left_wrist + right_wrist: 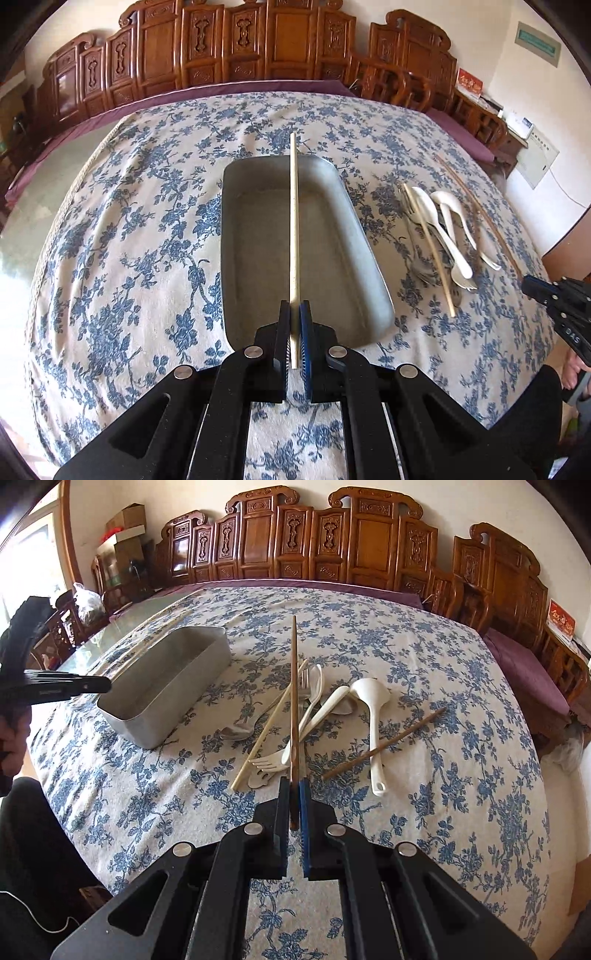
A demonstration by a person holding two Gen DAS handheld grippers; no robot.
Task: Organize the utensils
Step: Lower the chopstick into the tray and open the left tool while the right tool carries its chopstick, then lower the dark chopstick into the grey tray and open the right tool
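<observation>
My left gripper (pixel 294 314) is shut on a pale chopstick (pixel 293 229) that points forward over the grey metal tray (pixel 369 258). My right gripper (pixel 294 794) is shut on a dark brown chopstick (pixel 294 701), held above the pile of utensils. That pile holds white spoons (pixel 371 716), a white fork (pixel 269 762), a metal fork (pixel 304 675), another pale chopstick (pixel 266 731) and a second brown chopstick (pixel 384 744). In the left wrist view the pile (pixel 443 236) lies right of the tray, and the right gripper (pixel 528 286) shows at the right edge. The left gripper (pixel 105 685) appears left of the tray (pixel 166 698) in the right wrist view.
A blue floral cloth (pixel 129 240) covers the table. Carved wooden chairs (pixel 332 542) line its far side. A glass tabletop (pixel 44 206) shows bare at the left. Boxes (pixel 125 528) are stacked in the far left corner.
</observation>
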